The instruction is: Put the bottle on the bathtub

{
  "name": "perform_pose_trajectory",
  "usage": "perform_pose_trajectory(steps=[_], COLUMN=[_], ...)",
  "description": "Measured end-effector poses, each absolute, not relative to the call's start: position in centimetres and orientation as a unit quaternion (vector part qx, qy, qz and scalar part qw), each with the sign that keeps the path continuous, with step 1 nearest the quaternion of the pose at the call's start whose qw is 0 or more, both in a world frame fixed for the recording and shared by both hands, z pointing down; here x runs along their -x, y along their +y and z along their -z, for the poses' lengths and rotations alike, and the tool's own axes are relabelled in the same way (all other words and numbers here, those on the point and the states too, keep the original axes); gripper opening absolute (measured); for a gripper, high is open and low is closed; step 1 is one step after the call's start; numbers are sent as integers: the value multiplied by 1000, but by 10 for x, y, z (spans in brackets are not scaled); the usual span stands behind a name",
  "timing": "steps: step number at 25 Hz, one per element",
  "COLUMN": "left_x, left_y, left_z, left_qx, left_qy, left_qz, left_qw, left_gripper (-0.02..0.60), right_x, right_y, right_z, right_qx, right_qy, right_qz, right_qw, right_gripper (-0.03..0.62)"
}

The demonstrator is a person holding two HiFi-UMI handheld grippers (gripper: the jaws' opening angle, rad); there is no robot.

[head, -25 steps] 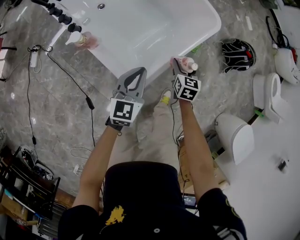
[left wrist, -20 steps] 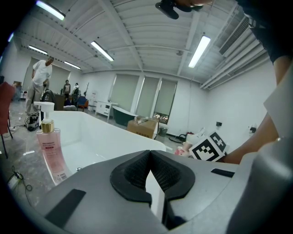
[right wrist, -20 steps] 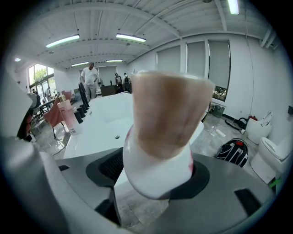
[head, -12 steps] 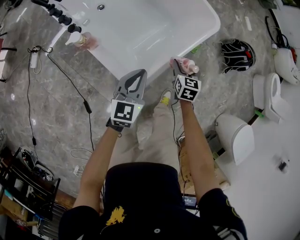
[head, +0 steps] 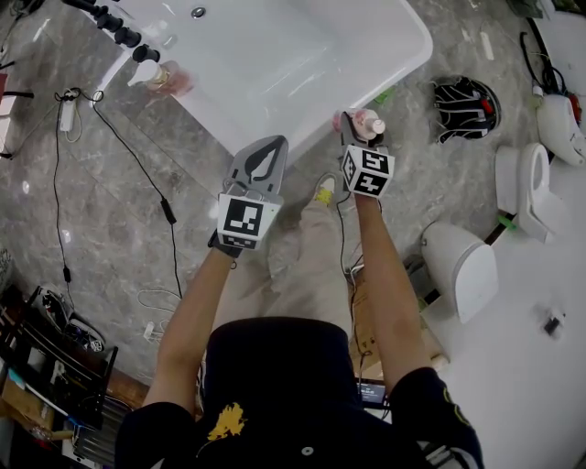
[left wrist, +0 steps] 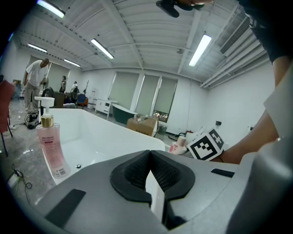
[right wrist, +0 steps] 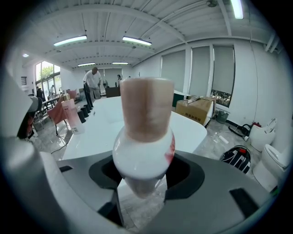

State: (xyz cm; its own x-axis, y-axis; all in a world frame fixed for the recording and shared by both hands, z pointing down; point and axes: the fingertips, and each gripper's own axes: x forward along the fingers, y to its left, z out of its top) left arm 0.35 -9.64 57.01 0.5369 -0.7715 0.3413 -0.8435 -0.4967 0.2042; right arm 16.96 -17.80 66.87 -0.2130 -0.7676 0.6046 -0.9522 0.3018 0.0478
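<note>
My right gripper [head: 360, 135] is shut on a small white-and-pink bottle [head: 368, 125] with a tan cap [right wrist: 145, 108], held just off the near right corner of the white bathtub [head: 275, 64]. The bottle [right wrist: 143, 155] sits between the jaws, cap pointing forward toward the tub [right wrist: 132, 121]. My left gripper [head: 259, 158] hangs beside the tub's near rim, shut and holding nothing; its pads [left wrist: 137, 176] meet. A pink pump bottle [head: 165, 78] stands on the tub's left rim [left wrist: 51, 153].
Black tap handles [head: 114, 27] line the tub's far left. Cables [head: 137, 160] trail over the grey marble floor. A black-and-white bag [head: 465, 108] and white toilets [head: 462, 267] stand to the right. A person [right wrist: 93, 82] stands far behind the tub.
My right gripper with the bottle has shifted slightly; the bottle now points more upright toward the tub. The left gripper has barely moved.
</note>
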Motion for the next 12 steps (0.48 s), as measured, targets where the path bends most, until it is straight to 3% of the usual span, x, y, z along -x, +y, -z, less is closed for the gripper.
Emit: perform_pose_trajectory(steps=[12], left_x=[-7], left_y=[-90], left_z=[-576], left_qx=[-861], left_qy=[-465], left_qz=[-109], left_qw=[177], left_gripper=[18], right_x=[-164], right_y=[-182], right_z=[-666], right_qx=[-531], right_qy=[-796], right_qz=[-169], right_qw=[238], right_gripper=[230])
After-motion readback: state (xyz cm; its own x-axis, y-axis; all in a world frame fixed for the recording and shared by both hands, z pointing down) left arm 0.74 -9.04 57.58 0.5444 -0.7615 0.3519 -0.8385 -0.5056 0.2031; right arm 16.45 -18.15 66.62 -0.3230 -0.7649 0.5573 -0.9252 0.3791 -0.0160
